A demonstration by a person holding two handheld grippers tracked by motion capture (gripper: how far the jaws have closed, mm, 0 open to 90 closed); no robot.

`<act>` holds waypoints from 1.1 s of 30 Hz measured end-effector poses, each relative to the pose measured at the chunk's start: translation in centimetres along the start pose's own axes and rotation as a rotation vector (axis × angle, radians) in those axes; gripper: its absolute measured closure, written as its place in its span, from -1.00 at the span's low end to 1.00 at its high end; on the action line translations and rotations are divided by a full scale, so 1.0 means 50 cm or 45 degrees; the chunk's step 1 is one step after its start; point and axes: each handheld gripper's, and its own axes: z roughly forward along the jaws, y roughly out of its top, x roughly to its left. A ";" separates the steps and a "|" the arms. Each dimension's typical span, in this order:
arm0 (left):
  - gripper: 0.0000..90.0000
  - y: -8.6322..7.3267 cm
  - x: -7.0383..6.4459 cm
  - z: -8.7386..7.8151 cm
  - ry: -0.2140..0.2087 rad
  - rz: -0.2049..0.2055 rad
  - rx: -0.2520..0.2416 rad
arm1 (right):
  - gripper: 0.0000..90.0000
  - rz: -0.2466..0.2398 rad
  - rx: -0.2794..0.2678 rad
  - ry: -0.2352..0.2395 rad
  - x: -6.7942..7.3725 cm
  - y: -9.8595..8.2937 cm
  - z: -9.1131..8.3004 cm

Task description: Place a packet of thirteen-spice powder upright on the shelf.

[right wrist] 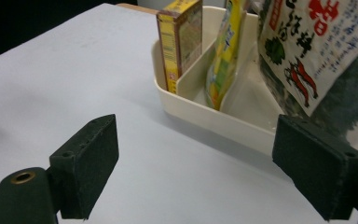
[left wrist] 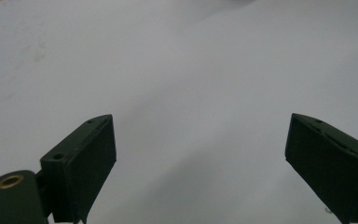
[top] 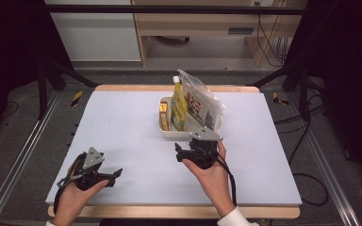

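**Right gripper poised before a divided tray of packaged goods**

The right gripper (top: 188, 153), held in the person's right hand (top: 210, 175), rests low over the counter (top: 122, 136) just in front of the near wall of a white tray (right wrist: 205, 114). Its jaws stand wide apart with nothing between them, as the right gripper view shows. The tray sits on the far middle of the counter and is split by dividers. A small yellow box (right wrist: 179, 42) stands upright in its left compartment, a yellow pouch (right wrist: 221, 60) with a white cap stands upright in the middle one, and a clear printed bag (right wrist: 317, 60) leans at the right, overhanging the near rim. The bag lies nearest the right jaw, though not touching it.

The step in hand appears to be an approach to the tray's contents, most likely the bag or the pouch; no grasp has been made. The next move would call for lifting the gripper above the rim, aiming the open jaws across a thin edge of the chosen package, then closing.

The left gripper (top: 104, 176) lies low over the near left of the counter, well apart from the tray, its jaws likewise spread and empty, pointing over bare surface
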 end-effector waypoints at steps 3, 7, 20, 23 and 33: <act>-0.82 0.000 0.000 0.000 -0.001 0.000 -0.001 | -0.68 0.010 0.008 -0.010 -0.013 -0.009 -0.006; -0.83 0.000 0.000 0.000 0.001 0.002 0.001 | -0.70 0.029 0.005 -0.017 -0.028 -0.016 -0.015; -0.83 -0.001 0.000 0.001 0.000 -0.002 -0.004 | -0.74 0.052 0.023 -0.071 -0.080 -0.048 -0.039; -0.83 -0.001 0.000 0.001 0.000 0.004 0.002 | -0.75 0.066 0.025 -0.093 -0.096 -0.057 -0.045; -0.83 -0.001 -0.001 0.002 -0.001 0.009 0.008 | -0.72 0.096 0.013 -0.112 -0.150 -0.082 -0.062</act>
